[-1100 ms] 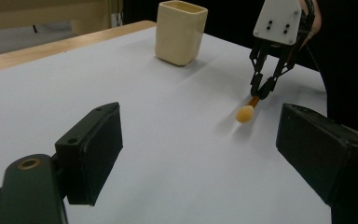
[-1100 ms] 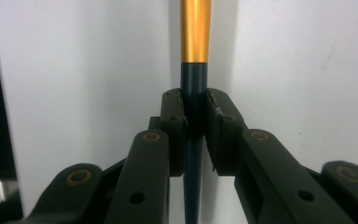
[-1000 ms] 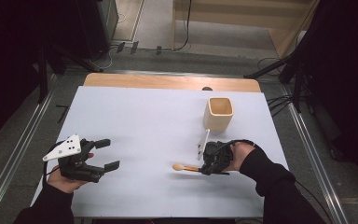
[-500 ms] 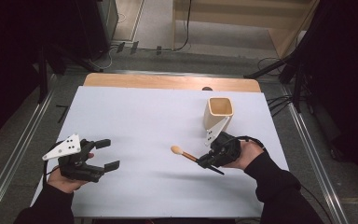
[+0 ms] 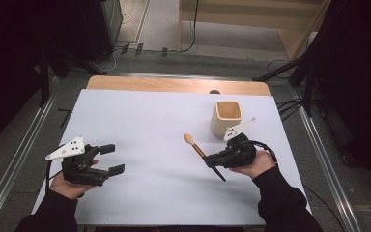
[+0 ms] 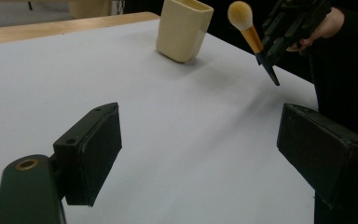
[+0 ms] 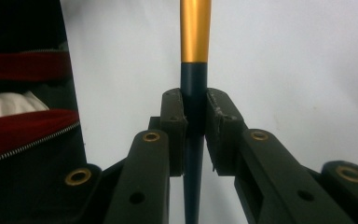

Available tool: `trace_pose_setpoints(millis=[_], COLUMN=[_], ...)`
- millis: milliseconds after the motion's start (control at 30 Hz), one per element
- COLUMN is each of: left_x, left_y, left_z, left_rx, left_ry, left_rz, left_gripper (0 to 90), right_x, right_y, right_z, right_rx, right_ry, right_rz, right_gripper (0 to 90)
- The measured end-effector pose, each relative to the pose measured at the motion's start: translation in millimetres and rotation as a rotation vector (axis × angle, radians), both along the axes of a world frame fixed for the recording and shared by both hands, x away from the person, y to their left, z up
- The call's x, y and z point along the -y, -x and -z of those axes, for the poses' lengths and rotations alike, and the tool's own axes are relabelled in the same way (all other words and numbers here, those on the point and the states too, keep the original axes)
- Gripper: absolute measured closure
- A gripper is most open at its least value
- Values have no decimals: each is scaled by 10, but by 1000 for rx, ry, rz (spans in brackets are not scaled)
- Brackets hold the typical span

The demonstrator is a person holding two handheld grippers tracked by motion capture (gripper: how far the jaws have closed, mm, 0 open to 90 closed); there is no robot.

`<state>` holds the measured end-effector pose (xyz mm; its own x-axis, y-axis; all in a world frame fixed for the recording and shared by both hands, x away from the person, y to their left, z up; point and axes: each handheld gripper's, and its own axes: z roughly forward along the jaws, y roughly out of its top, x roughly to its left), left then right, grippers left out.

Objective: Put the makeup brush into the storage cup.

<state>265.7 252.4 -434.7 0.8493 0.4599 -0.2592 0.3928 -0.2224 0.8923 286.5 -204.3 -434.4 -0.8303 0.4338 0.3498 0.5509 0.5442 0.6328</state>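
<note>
My left gripper [image 5: 107, 158] hovers low over the white table [image 5: 145, 125] near its left edge, jaws spread wide with nothing between them. Further right, my right gripper [image 5: 211, 160] is clamped on the dark handle of a makeup brush [image 5: 199, 149], lifted off the table just beside the cream square cup [image 5: 226, 117]. I judge the brush light, stiff and slim, likely to pivot; a grip mid-handle suits it. I can read no writing anywhere.

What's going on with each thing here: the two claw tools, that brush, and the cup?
Right gripper: shut on the brush's dark handle.
Brush: lifted off the table, tilted, fluffy head up and away from the person.
Left gripper: open, nothing between its jaws, low over the table.
Cup: upright on the white table, mouth open, apart from the brush; its inside shows nothing.
</note>
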Motion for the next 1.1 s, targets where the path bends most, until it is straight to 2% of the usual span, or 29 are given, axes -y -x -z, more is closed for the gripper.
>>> trace_pose_setpoints(millis=[167,300,533,667,867,1100], left_x=[3,22,93,148,234,355], left_y=[-7,-4,2,11,-3,-35], left_z=[-11,-26,-42,-55,-76,-91], left_rx=[-15,-24,-28,-29,-27,-20], left_ry=[19,15,23,23,17,9], left_rz=[-7,-16,1,8,28,53], left_gripper=[145,149,149,148,148,149], right_x=[8,9,7,-4,-72,-140], right_y=[16,32,75,96,126,152], right_z=[30,46,46,48,85,98], right_rx=[11,19,45,50,57,63], right_ry=[-40,-80,-128,-159,-178,-199], right_rz=[60,92,174,200,212,202], right_gripper=[793,793,792,792,793,793])
